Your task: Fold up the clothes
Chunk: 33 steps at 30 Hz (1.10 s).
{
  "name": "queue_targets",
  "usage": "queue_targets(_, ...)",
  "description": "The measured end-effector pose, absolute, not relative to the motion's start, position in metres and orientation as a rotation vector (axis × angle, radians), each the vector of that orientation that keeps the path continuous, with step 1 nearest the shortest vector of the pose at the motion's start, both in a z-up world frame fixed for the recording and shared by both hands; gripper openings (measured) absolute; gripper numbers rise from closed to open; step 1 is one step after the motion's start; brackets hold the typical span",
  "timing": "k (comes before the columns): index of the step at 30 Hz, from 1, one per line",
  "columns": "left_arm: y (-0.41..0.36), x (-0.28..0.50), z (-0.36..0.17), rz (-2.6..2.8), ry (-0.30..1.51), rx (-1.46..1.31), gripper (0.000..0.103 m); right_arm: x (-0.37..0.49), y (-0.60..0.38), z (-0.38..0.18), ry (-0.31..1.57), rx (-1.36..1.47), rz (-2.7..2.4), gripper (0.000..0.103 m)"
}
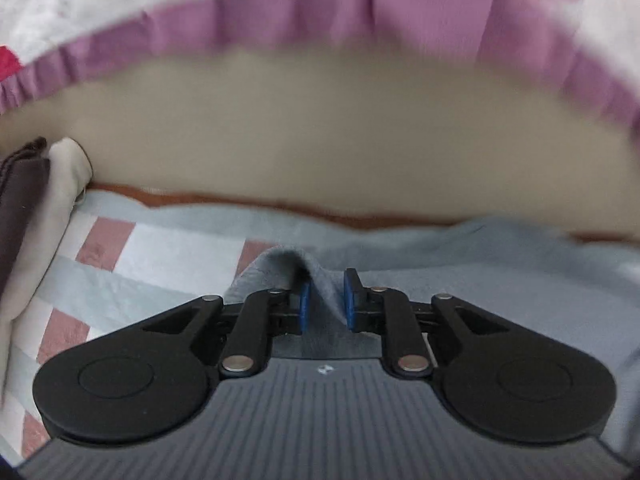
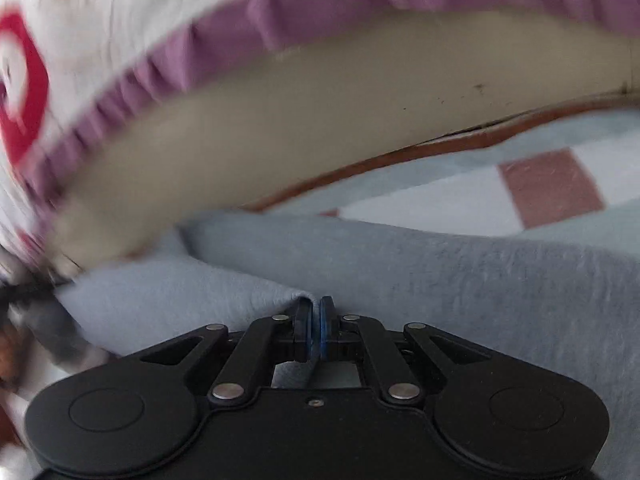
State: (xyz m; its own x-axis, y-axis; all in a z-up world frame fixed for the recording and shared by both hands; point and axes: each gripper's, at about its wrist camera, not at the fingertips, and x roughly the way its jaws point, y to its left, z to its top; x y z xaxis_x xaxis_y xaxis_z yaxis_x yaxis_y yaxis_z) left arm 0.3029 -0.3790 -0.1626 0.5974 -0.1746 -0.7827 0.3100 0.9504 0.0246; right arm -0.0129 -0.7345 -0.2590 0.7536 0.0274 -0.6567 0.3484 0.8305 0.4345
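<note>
Right gripper (image 2: 315,334) clamped tight on a hem of the grey-blue garment (image 2: 440,280). Left gripper (image 1: 326,300) slightly parted, a raised fold between the pads (image 1: 305,300), seemingly loose. Garment spread on the checked bedcover (image 2: 552,188). Risk: left-side slip, lopsided fold.

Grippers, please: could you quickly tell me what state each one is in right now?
Left gripper: jaws part open, a ridge of the blue-grey garment between them, pads not clearly pressing it.
Right gripper: shut on a fold of the same garment.
</note>
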Motion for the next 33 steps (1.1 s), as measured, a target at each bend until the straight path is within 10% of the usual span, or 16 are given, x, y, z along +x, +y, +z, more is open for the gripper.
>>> queue_targets(6,-0.361,0.337,-0.143,-0.287,0.852,0.12,0.024,-0.007,-0.726,-0.257,0.749,0.459,-0.22,0.003)
queue_targets(9,-0.333,0.338,-0.121,-0.222,0.801,0.172,0.049,-0.004,-0.733,-0.264,0.765,0.517,-0.226,0.003)
queue_targets(28,-0.277,0.227,-0.203,-0.393,0.968,0.118,0.05,-0.001,-0.725,-0.262,0.77,0.476,-0.226,0.005)
queue_targets(33,-0.282,0.254,-0.21,-0.282,0.971,0.073,0.064,-0.001,-0.725,-0.261,0.767,0.48,-0.221,0.005)
